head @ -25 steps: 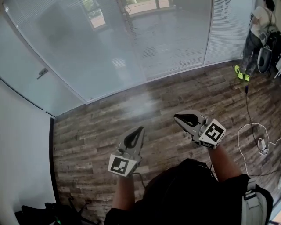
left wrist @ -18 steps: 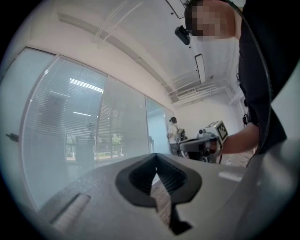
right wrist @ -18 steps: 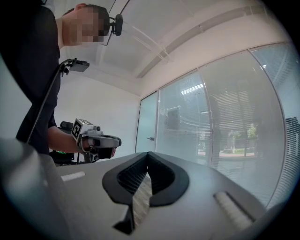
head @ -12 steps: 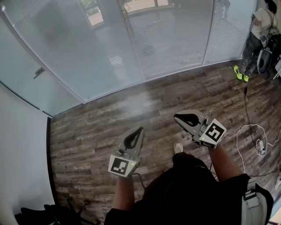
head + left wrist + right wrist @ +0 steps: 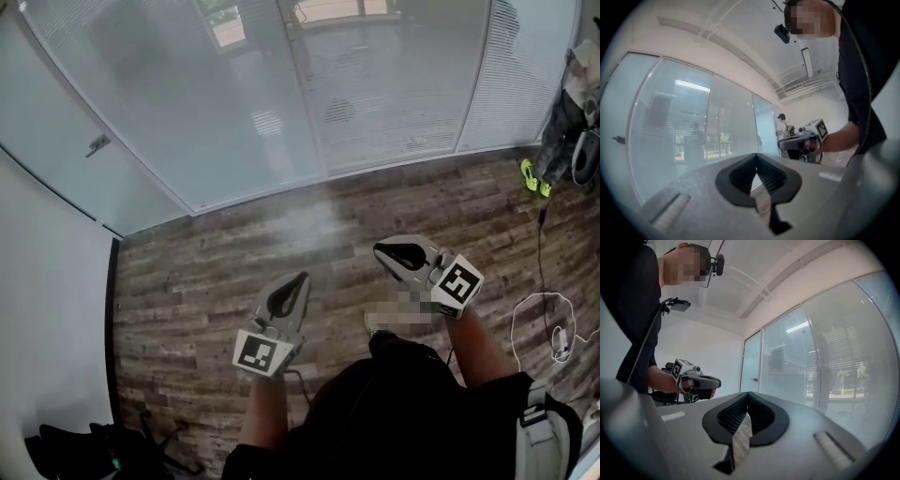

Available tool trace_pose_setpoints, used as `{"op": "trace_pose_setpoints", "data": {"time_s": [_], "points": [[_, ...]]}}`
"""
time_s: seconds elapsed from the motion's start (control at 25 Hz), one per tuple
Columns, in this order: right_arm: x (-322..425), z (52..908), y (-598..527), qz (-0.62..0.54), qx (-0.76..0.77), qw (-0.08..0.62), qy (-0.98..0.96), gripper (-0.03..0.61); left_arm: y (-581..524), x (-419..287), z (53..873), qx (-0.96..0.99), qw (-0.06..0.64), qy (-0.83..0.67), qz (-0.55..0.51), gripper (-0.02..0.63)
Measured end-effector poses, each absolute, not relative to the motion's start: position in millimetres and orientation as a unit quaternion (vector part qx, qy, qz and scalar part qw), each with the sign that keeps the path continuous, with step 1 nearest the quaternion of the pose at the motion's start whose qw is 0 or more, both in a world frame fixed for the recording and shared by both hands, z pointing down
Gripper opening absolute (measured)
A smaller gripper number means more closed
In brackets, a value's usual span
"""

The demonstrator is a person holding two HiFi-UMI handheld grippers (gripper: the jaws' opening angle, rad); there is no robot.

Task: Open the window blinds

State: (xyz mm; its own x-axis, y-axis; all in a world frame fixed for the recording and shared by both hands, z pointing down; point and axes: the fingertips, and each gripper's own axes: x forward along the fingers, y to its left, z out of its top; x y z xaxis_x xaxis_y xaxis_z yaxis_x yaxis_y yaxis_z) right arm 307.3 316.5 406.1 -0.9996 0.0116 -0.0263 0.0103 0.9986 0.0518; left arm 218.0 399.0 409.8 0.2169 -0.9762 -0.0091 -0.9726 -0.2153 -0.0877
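Note:
White slatted blinds [image 5: 394, 84] hang lowered behind the glass panels of the wall ahead; they also show in the left gripper view [image 5: 670, 122] and the right gripper view [image 5: 834, 357]. Both grippers are held level over the wooden floor, well short of the glass. My left gripper [image 5: 298, 278] is shut with nothing in it, its tips meeting [image 5: 756, 154]. My right gripper [image 5: 380, 249] is likewise shut and empty, tips together [image 5: 748, 393]. Each gripper shows in the other's view, the right one [image 5: 808, 136] and the left one [image 5: 693, 378].
A glass door with a handle [image 5: 97, 143] stands at the left beside a white wall. Another person [image 5: 572, 112] stands at the far right by the blinds. A white cable [image 5: 553, 328] loops on the floor at the right. Black bags [image 5: 75, 450] lie at the bottom left.
The glass wall and floor have slid to the right in the head view, with the far person now at the frame's edge. Both grippers keep their pose, shut.

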Motion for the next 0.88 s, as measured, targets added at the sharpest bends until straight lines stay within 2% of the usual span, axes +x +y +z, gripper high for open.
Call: {"op": "trace_pose_setpoints", "data": {"time_s": [0.48, 0.88], "points": [[267, 392, 230, 0.029, 0.047, 0.037, 0.998, 0.005, 326, 182, 403, -0.746, 0.036, 0.664, -0.037, 0.005], [254, 405, 169, 0.024, 0.066, 0.028, 0.997, 0.005, 283, 152, 408, -0.719, 0.032, 0.692, -0.049, 0.005]]}}
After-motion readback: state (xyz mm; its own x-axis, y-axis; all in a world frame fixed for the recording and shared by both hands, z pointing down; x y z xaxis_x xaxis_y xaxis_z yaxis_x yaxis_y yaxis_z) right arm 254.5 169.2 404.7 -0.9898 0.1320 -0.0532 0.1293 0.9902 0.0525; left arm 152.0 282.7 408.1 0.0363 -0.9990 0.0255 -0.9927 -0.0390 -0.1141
